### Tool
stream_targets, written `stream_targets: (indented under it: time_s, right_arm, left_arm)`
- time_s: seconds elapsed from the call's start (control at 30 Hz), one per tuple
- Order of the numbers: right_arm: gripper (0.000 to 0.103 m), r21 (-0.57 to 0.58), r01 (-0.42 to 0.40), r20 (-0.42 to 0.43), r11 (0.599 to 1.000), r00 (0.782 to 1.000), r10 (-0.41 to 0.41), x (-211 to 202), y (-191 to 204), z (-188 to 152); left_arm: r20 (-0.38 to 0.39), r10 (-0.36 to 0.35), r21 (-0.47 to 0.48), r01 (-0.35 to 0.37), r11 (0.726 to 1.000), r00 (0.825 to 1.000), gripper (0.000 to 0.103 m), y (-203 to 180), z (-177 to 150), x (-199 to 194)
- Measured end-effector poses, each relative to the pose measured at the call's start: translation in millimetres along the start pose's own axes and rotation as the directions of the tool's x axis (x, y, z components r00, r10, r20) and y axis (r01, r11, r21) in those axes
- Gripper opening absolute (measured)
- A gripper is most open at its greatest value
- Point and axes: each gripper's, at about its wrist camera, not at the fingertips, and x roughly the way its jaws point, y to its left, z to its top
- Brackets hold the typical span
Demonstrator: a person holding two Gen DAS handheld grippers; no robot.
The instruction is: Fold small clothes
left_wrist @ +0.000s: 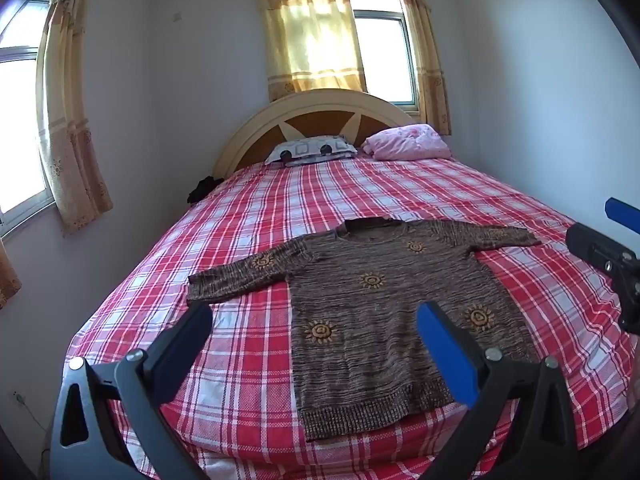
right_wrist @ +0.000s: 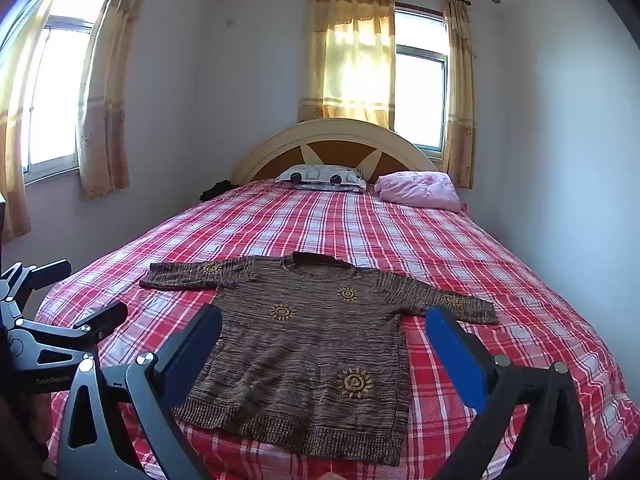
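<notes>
A small brown knitted sweater [left_wrist: 372,312] with yellow sun motifs lies flat and spread out on the bed, both sleeves out to the sides, hem towards me. It also shows in the right wrist view [right_wrist: 304,344]. My left gripper [left_wrist: 316,320] is open and empty, held above the sweater's lower left part. My right gripper [right_wrist: 324,328] is open and empty, held above the sweater's lower body. The right gripper also shows at the right edge of the left wrist view [left_wrist: 608,248], and the left gripper at the left edge of the right wrist view [right_wrist: 60,320].
The bed [left_wrist: 280,208] has a red and white checked sheet. A patterned pillow [left_wrist: 312,150] and a pink folded blanket [left_wrist: 408,142] lie by the headboard [left_wrist: 320,112]. A dark item [left_wrist: 204,188] sits at the bed's far left edge. Walls and curtained windows surround the bed.
</notes>
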Motion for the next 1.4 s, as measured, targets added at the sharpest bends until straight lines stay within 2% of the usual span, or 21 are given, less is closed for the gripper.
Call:
stream_targets:
  time_s: [0.37,1.4]
  right_arm:
    - [0.102,0.01,-0.003,0.006,1.0,1.0,0.003,-1,-2,-1]
    - [0.102,0.015,0.005,-0.003,1.0,1.0,-0.005,2,-3,-4]
  left_arm:
    - [0.01,0.009,-0.004,-0.009,1.0,1.0,0.103,4,-10,10]
    - [0.019,0.022,-0.008,-0.022,1.0,1.0,0.103,7,-4,8]
